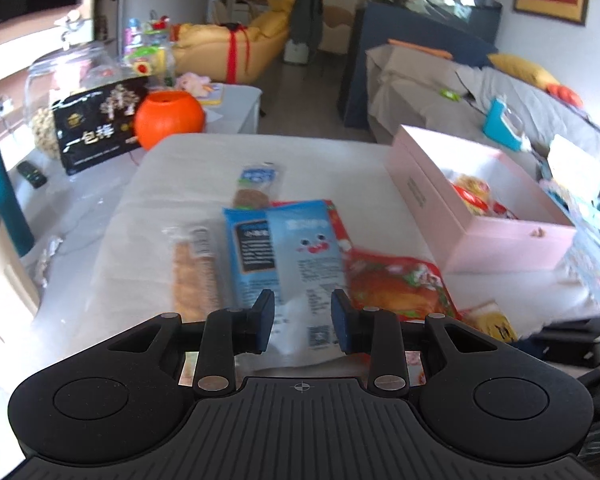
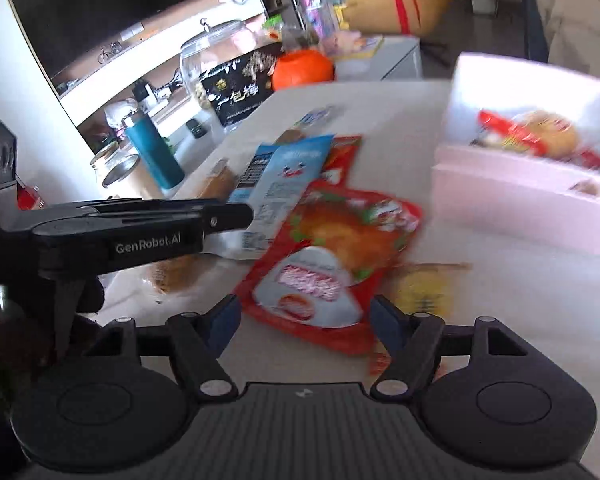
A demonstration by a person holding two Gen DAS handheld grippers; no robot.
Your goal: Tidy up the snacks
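A pale cloth-covered table [image 1: 188, 160] fills the middle of both views, with several snack packs lying on it. In the left wrist view, the left gripper [image 1: 302, 320] sits at the lower centre of the frame, its blue-padded jaws set narrow with a gap between them, hovering over the near end of a light blue plastic snack bag printed with a cartoon face [image 1: 288, 248]; the pads do not press on it. Left of that bag lies a clear-wrapped bar of golden wafers [image 1: 192, 268], and above it a small clear pack with a blue top and a brown biscuit [image 1: 256, 188]. To the right lies a red foil pouch picturing a roast chicken [image 1: 396, 284], partly under the blue bag's edge. At the right of the frame stands an open pink cardboard box [image 1: 480, 236] with red and yellow packets already inside.

In the right wrist view, the right gripper [image 2: 304, 320] is at the lower centre, its jaws wide apart on either side of the near end of the red pouch [image 2: 332, 256], not touching it. A yellow snack packet [image 2: 424, 288] lies just right of the pouch, blurred.
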